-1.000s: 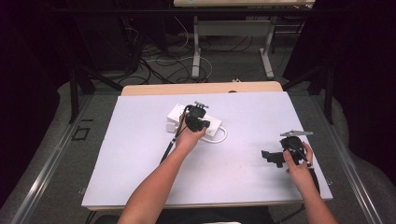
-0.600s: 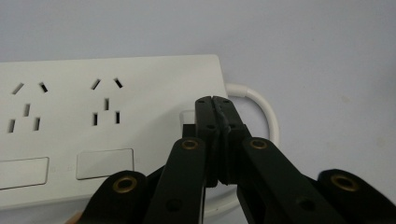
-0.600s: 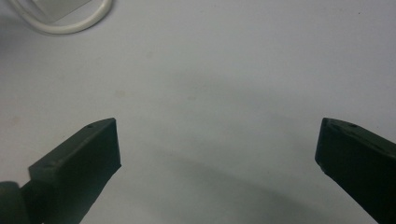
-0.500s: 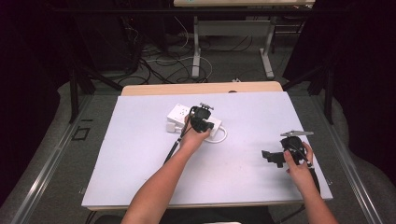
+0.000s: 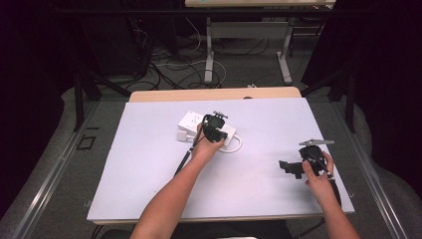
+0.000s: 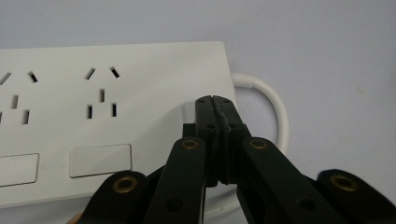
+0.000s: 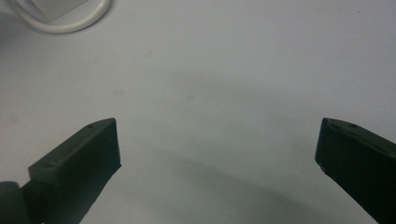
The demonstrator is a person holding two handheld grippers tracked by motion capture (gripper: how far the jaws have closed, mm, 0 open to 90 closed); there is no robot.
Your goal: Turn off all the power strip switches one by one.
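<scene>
A white power strip (image 5: 189, 122) lies on the white table top (image 5: 149, 174), left of centre toward the back. In the left gripper view the power strip (image 6: 107, 116) shows socket holes and flat rectangular switches. My left gripper (image 6: 215, 100) is shut with nothing between its jaws, and its tips rest over the strip's right end beside a small raised part. From above, the left gripper (image 5: 215, 130) covers that end. The strip's white cable (image 6: 275, 112) loops out to the right. My right gripper (image 7: 217, 140) stands wide open over bare table; from above, the right gripper (image 5: 291, 168) sits near the right edge.
The cable loop (image 5: 238, 145) lies just right of the left hand. A wooden strip (image 5: 214, 93) borders the table's far edge. Beyond it, desk legs (image 5: 209, 55) and loose floor cables (image 5: 169, 64) stand in the dark.
My left gripper has shifted slightly to the right along the power strip. The right hand has kept still.
</scene>
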